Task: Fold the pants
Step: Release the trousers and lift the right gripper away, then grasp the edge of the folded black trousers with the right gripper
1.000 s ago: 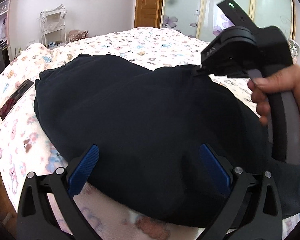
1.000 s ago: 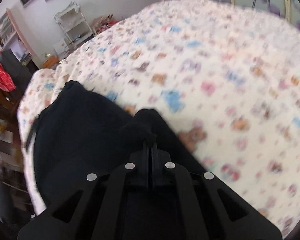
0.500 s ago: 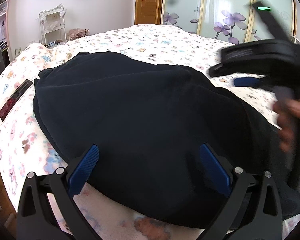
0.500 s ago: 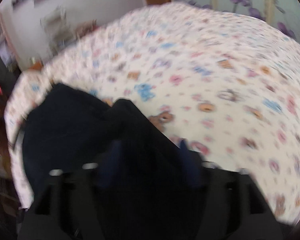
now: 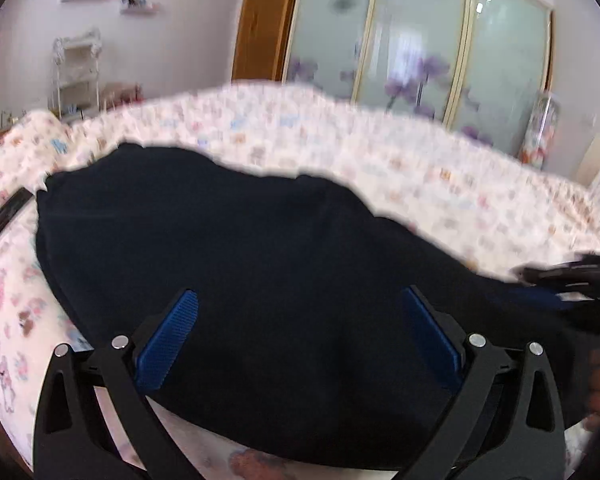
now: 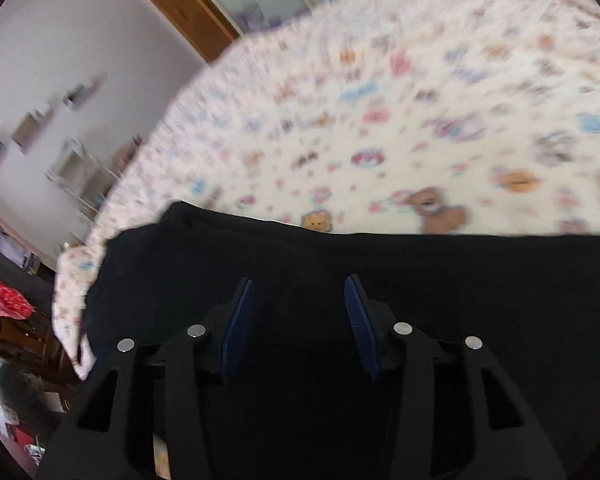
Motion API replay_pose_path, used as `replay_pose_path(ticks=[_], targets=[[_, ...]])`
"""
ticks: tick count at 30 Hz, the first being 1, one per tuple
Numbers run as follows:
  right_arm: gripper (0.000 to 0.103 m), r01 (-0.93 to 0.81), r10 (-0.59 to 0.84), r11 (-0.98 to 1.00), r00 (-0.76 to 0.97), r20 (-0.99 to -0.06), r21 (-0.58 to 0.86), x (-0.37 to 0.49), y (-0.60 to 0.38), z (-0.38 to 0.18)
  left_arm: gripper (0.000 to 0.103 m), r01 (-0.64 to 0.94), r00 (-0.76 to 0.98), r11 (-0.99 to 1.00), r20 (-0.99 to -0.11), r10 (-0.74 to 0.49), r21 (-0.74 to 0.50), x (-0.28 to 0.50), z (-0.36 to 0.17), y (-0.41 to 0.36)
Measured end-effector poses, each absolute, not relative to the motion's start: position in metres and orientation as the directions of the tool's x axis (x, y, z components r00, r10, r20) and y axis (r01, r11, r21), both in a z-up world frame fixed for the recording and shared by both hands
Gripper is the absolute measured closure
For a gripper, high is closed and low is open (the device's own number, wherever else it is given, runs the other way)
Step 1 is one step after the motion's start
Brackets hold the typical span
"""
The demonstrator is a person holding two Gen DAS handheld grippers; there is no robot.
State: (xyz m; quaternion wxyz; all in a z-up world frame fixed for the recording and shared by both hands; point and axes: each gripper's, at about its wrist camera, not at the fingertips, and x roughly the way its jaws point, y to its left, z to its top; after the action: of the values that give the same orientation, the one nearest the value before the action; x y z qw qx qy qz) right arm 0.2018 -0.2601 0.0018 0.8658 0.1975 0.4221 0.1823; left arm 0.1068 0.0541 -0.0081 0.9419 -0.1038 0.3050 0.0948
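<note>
The dark navy fabric pants (image 5: 260,280) lie lengthwise left-to-right across the bear-print bedspread (image 5: 440,184). Left gripper (image 5: 300,328) jaws wide, empty. Only the left view shows the right gripper (image 6: 299,320) beside it; its jaws are closing, nothing between.

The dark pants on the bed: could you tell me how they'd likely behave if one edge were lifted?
The dark pants would probably sag and drape, since they lie in soft folds on the bedspread. The thick-looking fabric likely grips ribbed pads well, hardly slipping.

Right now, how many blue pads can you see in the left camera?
2 clearly: one pad at lower left, one pad at lower right, both over the dark pants. A third may be blurred at right.
</note>
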Motion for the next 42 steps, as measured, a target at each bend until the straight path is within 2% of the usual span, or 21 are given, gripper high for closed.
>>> replay_pose_path(ticks=[2,3,6,9,12,15,19,26,29,30,33,39,41,42], targets=[[0.032,-0.116,0.436,0.868,0.643,-0.63,0.482,0.165,-0.289,0.015,0.002,-0.253,0.761,0.956,-0.641,0.1,-0.151,0.115,-0.016,0.059],[0.031,-0.088,0.409,0.871,0.675,-0.614,0.484,0.144,-0.312,0.02,0.002,-0.257,0.753,0.953,-0.651,0.094,-0.16,0.117,-0.018,0.062],[0.031,0.085,0.283,0.855,0.75,-0.597,0.512,0.093,-0.385,0.022,0.002,-0.257,0.754,0.953,-0.65,0.093,-0.163,0.117,-0.02,0.063],[0.032,0.29,0.156,0.755,0.792,-0.591,0.588,0.05,-0.466,0.014,0.002,-0.26,0.747,0.954,-0.657,0.101,-0.15,0.116,-0.022,0.061],[0.038,0.428,0.087,0.608,0.802,-0.591,0.669,0.018,-0.521,-0.003,0.002,-0.259,0.746,0.953,-0.658,0.096,-0.155,0.115,-0.023,0.063],[0.044,0.525,0.041,0.521,0.772,-0.634,0.673,0.01,-0.549,-0.021,0.002,-0.26,0.744,0.952,-0.662,0.092,-0.161,0.116,-0.024,0.064],[0.046,0.551,0.043,0.482,0.761,-0.647,0.681,0.018,-0.555,-0.036,0.002,-0.261,0.742,0.952,-0.664,0.092,-0.16,0.116,-0.025,0.064],[0.046,0.494,0.06,0.487,0.804,-0.592,0.721,0.037,-0.569,-0.042,0.002,-0.261,0.742,0.952,-0.664,0.092,-0.159,0.116,-0.025,0.064],[0.046,0.514,0.06,0.496,0.784,-0.618,0.7,0.038,-0.567,-0.046,0.002,-0.261,0.74,0.953,-0.666,0.094,-0.156,0.115,-0.025,0.062],[0.051,0.539,0.053,0.489,0.767,-0.639,0.686,0.039,-0.568,-0.049,0.002,-0.26,0.74,0.953,-0.667,0.093,-0.156,0.115,-0.025,0.062],[0.052,0.561,0.041,0.469,0.758,-0.651,0.682,0.037,-0.57,-0.051,0.002,-0.26,0.739,0.953,-0.668,0.092,-0.156,0.115,-0.027,0.063],[0.051,0.528,0.03,0.468,0.792,-0.61,0.709,0.042,-0.57,-0.056,0.002,-0.259,0.737,0.954,-0.67,0.093,-0.152,0.116,-0.027,0.061],[0.065,0.505,0.023,0.485,0.809,-0.588,0.714,0.043,-0.569,-0.053,0.002,-0.259,0.737,0.954,-0.67,0.093,-0.153,0.117,-0.027,0.061],[0.075,0.492,0.015,0.493,0.82,-0.573,0.717,0.04,-0.569,-0.05,0.002,-0.259,0.737,0.954,-0.67,0.093,-0.153,0.116,-0.027,0.061]])
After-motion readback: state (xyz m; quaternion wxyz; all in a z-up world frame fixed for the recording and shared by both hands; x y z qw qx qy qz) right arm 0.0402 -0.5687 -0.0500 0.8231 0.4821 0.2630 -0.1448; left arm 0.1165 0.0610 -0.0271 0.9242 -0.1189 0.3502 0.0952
